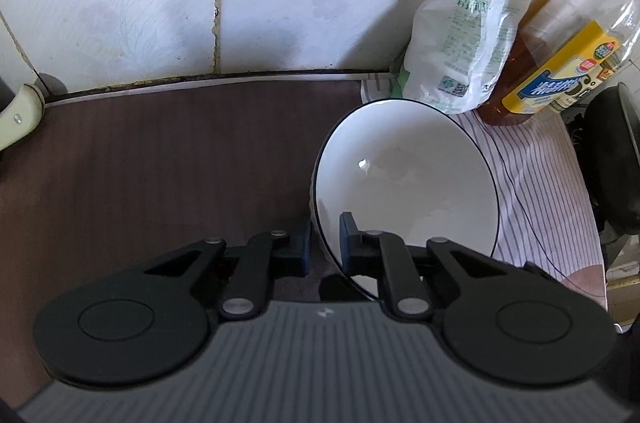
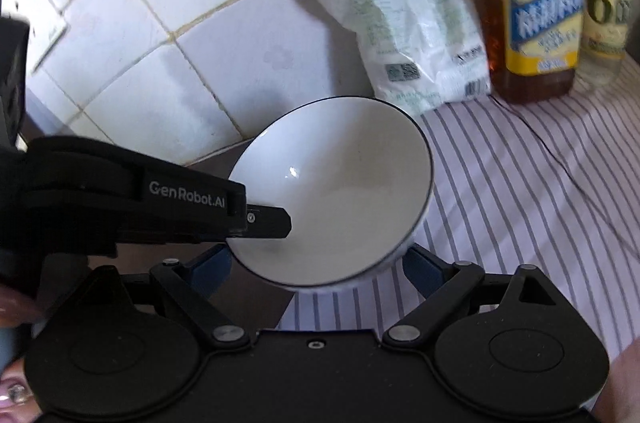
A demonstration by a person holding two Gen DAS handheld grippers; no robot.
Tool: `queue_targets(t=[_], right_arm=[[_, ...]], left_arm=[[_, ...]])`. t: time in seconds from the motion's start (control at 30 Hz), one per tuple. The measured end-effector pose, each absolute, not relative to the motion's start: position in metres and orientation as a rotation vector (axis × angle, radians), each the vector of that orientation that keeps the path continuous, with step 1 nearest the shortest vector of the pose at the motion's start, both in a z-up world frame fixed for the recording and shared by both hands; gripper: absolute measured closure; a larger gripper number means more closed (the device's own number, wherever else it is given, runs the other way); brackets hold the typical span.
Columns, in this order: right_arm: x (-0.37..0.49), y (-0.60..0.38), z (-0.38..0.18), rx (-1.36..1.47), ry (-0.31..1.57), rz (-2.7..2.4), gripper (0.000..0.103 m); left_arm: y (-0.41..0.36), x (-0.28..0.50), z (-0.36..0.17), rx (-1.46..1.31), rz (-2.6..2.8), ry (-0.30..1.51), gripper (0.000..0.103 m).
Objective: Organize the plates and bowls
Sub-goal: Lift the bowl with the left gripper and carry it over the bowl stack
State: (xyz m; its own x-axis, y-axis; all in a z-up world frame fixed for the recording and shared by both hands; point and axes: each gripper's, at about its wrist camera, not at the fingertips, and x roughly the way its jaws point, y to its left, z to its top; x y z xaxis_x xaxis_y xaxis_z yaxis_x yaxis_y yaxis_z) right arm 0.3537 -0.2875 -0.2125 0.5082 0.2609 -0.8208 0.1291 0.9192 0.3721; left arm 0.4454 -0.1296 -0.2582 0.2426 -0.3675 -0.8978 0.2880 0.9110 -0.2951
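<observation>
The left gripper (image 1: 325,243) pinches the near left rim of the white bowl (image 1: 408,183), one finger inside and one outside. The bowl tips up, partly on the brown counter (image 1: 160,175) and partly on the striped cloth (image 1: 548,183). The right gripper (image 2: 316,263) has its fingers wide apart, one on each side of the bowl's near edge, not squeezing it. Far right stand a white bag (image 1: 468,39) and a bottle (image 1: 560,63) by the tiled wall (image 1: 120,3).
</observation>
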Motion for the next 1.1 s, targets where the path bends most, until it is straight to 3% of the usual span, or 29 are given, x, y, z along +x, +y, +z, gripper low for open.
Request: queue_targets(t=[0.37, 1.1], right_arm=[[0.347, -0.278, -0.205, 0.263, 1.020, 0.112, 0.007], [0.229, -0.293, -0.111, 0.157, 0.708, 0.173, 0.009]], left_arm=[[-0.131, 0.430, -0.248, -0.050, -0.458, 1.244, 0.090], [-0.149, 0.320, -0.137, 0.013, -0.525, 1.143, 0.090]])
